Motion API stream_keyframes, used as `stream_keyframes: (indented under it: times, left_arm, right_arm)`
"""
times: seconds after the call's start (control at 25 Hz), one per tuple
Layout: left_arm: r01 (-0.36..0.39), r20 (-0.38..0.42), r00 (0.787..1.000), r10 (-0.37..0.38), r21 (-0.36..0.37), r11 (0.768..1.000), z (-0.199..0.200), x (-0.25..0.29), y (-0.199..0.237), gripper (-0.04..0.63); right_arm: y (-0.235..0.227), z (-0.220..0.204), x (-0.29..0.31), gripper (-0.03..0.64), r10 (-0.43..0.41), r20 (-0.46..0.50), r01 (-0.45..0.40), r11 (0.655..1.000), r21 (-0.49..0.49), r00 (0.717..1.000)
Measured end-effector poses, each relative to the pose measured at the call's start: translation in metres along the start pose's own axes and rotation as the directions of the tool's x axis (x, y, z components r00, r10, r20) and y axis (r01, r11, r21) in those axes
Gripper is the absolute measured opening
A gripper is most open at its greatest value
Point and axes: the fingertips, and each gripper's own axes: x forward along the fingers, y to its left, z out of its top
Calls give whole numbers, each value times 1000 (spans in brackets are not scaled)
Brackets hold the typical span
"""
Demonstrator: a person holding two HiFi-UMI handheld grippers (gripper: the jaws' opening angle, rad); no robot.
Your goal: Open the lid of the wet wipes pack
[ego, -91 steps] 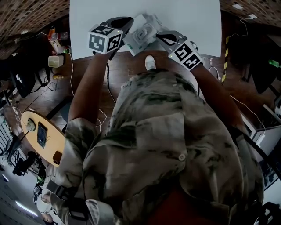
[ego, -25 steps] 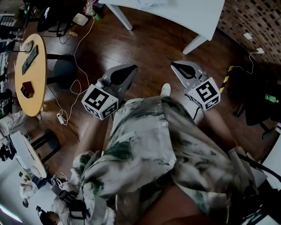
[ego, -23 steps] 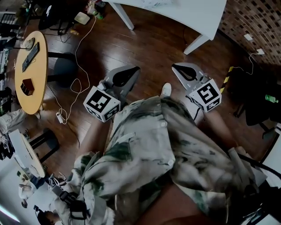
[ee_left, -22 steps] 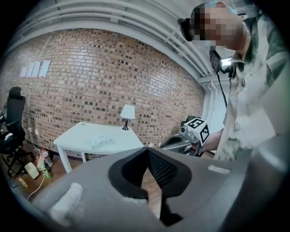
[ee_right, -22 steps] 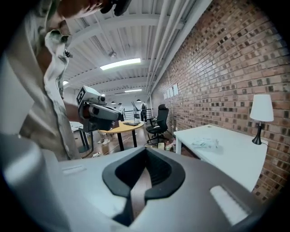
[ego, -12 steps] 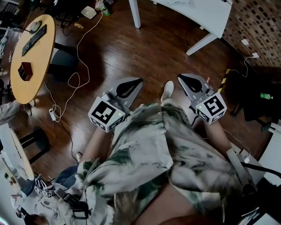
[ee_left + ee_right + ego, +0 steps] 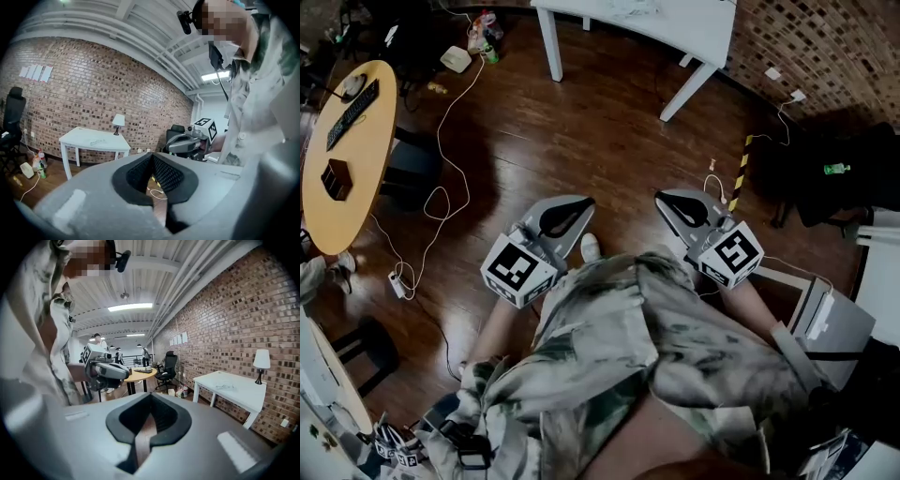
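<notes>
The wet wipes pack (image 7: 633, 7) is only a small pale shape on the white table (image 7: 694, 23) at the top of the head view, far from both grippers. It also shows as a flat item (image 7: 96, 140) on that table in the left gripper view and as a faint item (image 7: 228, 386) in the right gripper view. My left gripper (image 7: 584, 201) is held over the wood floor, shut and empty. My right gripper (image 7: 662, 197) hangs beside it, shut with nothing in it. Up close, each one's pads meet at the tips, left gripper (image 7: 151, 155) and right gripper (image 7: 151, 397).
A round yellow table (image 7: 337, 187) with a keyboard stands at the left. Cables (image 7: 441, 202) and bottles (image 7: 483, 23) lie on the wood floor. A lamp (image 7: 118, 121) stands on the white table. An office chair (image 7: 166, 367) and people are further back. A grey box (image 7: 834, 323) sits at the right.
Earlier both grippers were at the pack on the white table. They have since come away from it with nothing held, and the table has receded to the top of the head view.
</notes>
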Motion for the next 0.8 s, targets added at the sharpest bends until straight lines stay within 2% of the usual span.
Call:
stream_keyframes:
  times: [0.36, 0.56, 0.8]
  left_arm:
    - [90, -29, 996, -88, 64, 994, 4, 13, -94, 2]
    - [70, -38, 997, -68, 69, 995, -5, 35, -155, 2]
    - [14, -30, 999, -12, 68, 998, -28, 52, -232, 2]
  right_arm:
    - [43, -3, -82, 6, -28, 54, 30, 999, -22, 998]
    - [56, -27, -150, 6, -40, 62, 42, 999, -21, 997]
    - [75, -60, -224, 6, -12, 81, 15, 999, -29, 997]
